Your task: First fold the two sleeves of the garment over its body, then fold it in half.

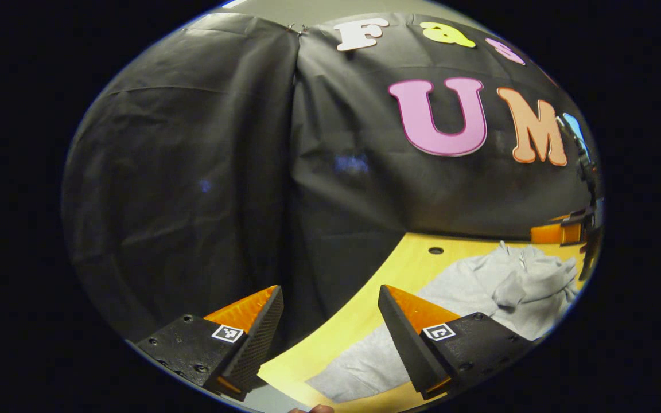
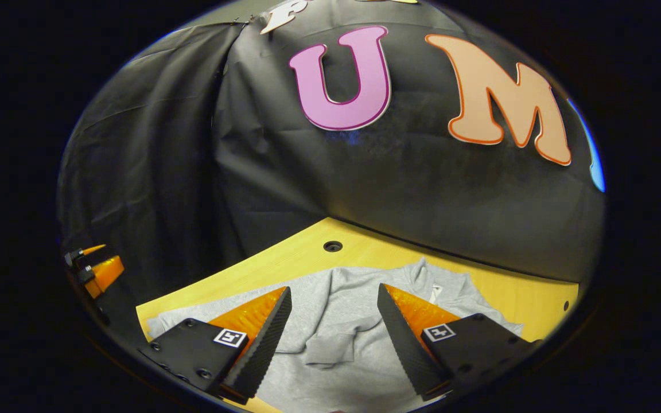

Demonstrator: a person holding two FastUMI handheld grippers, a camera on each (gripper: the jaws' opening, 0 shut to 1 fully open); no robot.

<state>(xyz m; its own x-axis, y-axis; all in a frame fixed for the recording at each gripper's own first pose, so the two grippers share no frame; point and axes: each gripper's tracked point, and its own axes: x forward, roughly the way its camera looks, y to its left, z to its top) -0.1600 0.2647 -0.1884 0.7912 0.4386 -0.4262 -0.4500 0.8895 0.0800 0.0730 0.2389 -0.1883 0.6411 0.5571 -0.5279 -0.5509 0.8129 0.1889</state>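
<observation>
Sleeves lie across the grey sweatshirt [image 2: 342, 321] on the surface [image 2: 497, 287]; both grippers [image 1: 330, 327] [image 2: 333, 327] hover, fingers released; halving seemingly remains.

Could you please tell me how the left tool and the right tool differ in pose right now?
The left tool hangs over the table edge beside the garment; the right tool hangs directly above the garment. Both are open and hold nothing.

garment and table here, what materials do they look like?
Garment: soft grey knit, likely fleece or jersey; matte, with limp folds and a ribbed-looking collar. Table: pale yellow wood or laminate, smooth with slight sheen and a round drilled hole; grain too faint to decide.
</observation>
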